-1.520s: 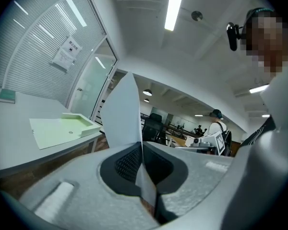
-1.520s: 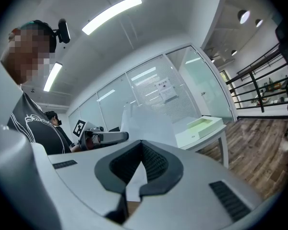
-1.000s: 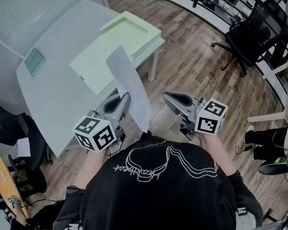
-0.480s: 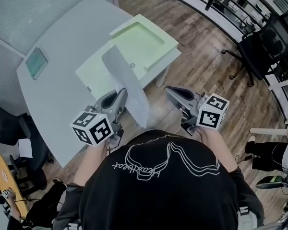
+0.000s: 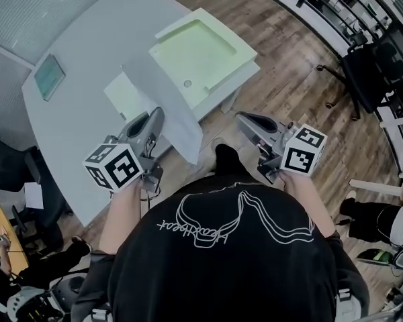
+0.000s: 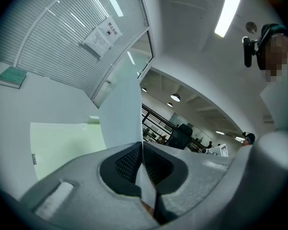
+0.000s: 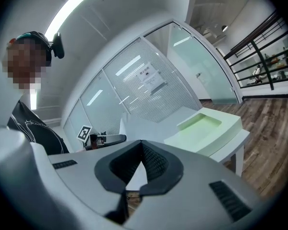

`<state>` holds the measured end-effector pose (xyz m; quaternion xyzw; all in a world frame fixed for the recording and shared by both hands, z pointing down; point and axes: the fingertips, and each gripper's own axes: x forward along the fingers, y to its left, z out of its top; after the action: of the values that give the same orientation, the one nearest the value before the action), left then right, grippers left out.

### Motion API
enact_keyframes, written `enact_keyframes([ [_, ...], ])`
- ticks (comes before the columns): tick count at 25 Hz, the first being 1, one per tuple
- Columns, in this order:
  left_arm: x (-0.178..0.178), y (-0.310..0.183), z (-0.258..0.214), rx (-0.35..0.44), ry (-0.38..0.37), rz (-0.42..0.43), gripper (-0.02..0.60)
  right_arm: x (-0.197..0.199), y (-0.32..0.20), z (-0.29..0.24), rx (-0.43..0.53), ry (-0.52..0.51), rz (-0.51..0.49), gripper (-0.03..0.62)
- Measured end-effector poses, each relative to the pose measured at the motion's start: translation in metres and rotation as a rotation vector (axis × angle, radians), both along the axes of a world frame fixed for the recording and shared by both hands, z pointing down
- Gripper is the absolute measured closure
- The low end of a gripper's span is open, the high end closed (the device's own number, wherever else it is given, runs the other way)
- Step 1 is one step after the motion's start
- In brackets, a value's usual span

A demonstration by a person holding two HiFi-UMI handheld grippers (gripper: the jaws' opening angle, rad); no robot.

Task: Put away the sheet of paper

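Observation:
A white sheet of paper [image 5: 169, 109] stands on edge, pinched near its lower edge by my left gripper [image 5: 156, 115], which is shut on it. In the left gripper view the sheet [image 6: 122, 104] rises from between the closed jaws [image 6: 142, 145]. It hangs over the near edge of the pale grey table [image 5: 80, 123], beside a shallow light-green tray [image 5: 195, 49]. My right gripper [image 5: 245, 118] is over the wooden floor to the right of the sheet, shut with nothing in it [image 7: 141, 143]. The right gripper view shows the tray [image 7: 206, 123] ahead.
A light-green mat [image 5: 124, 94] lies flat on the table left of the tray. A small teal book [image 5: 48, 76] rests at the far left. A black office chair [image 5: 383, 62] stands on the floor at right. A frosted glass wall backs the table.
Both grippers have come closer to the table and tray, with the sheet carried along in the left one. Neither grip has changed.

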<state>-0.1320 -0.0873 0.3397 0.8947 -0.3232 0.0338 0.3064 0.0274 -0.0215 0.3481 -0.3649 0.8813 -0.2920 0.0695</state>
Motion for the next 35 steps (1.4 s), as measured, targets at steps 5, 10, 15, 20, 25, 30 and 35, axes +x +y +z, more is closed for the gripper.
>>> enact_keyframes([
  [5,-0.006,-0.024,0.006,-0.047,0.014,-0.047,0.571,0.009,-0.026,0.01,-0.038,-0.017,-0.008,0.585],
  [10,-0.009,-0.053,0.002,-0.067,0.019,-0.076,0.571,0.019,-0.055,0.017,-0.066,-0.014,-0.029,0.585],
  [15,-0.007,-0.091,0.009,-0.122,0.037,-0.101,0.571,0.03,-0.09,0.025,-0.103,-0.017,-0.055,0.585],
  [20,-0.006,-0.11,0.017,-0.144,0.041,-0.125,0.571,0.039,-0.109,0.031,-0.122,-0.014,-0.067,0.585],
  [25,-0.006,-0.114,0.018,-0.151,0.046,-0.133,0.571,0.037,-0.111,0.035,-0.135,-0.015,-0.085,0.585],
  [30,-0.005,-0.121,0.021,-0.17,0.078,-0.136,0.571,0.035,-0.12,0.04,-0.144,-0.013,-0.103,0.585],
  [35,-0.001,-0.135,0.026,-0.204,0.114,-0.127,0.571,0.038,-0.133,0.047,-0.165,-0.015,-0.11,0.585],
])
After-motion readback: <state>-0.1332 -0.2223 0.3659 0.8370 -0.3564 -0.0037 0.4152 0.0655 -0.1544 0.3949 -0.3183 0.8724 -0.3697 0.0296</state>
